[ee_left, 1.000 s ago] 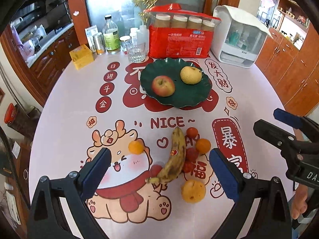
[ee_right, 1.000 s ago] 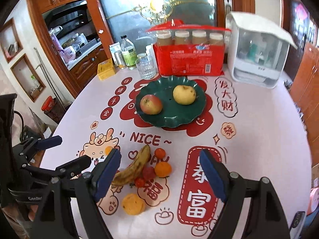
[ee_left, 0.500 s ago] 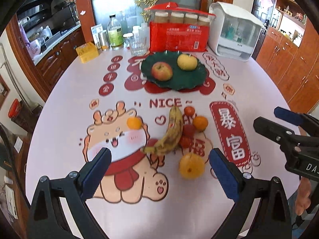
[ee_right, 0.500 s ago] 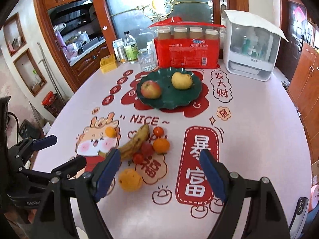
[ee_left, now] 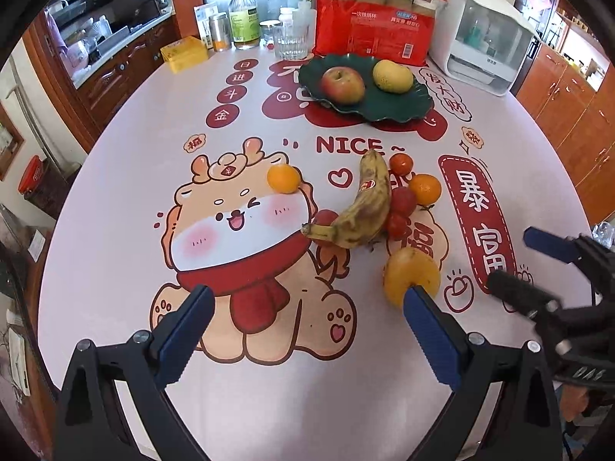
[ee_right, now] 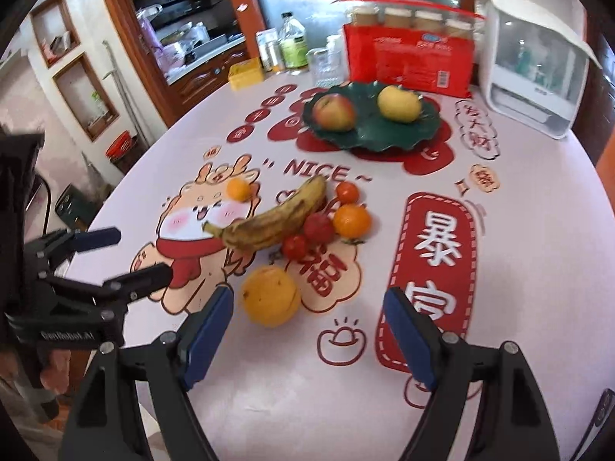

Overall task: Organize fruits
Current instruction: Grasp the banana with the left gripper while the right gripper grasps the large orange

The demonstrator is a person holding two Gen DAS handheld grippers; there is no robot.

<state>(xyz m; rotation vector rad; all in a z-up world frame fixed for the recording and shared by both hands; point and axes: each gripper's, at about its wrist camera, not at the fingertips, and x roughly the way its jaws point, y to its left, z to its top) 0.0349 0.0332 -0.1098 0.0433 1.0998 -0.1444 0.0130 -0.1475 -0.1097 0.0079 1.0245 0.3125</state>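
A green plate [ee_left: 388,109] [ee_right: 369,138] at the back holds a red apple [ee_left: 343,85] [ee_right: 333,112] and a yellow pear [ee_left: 393,76] [ee_right: 399,104]. Loose on the table lie a spotted banana [ee_left: 365,207] [ee_right: 276,219], a large orange [ee_left: 411,278] [ee_right: 271,295], small tangerines [ee_left: 283,178] [ee_right: 351,221] and several cherry tomatoes [ee_left: 401,201] [ee_right: 318,227]. My left gripper [ee_left: 305,328] is open and empty, near the orange. My right gripper [ee_right: 307,332] is open and empty, just before the orange.
At the table's back stand a red pack of paper cups [ee_left: 374,34], a white appliance [ee_left: 488,34], a glass [ee_left: 290,40], bottles [ee_left: 244,19] and a yellow box [ee_left: 184,53]. Wooden cabinets lie beyond the table's edge.
Both grippers have moved lower and closer to the loose fruit; the fruit now looks larger. Both stay open. No fruit has moved.
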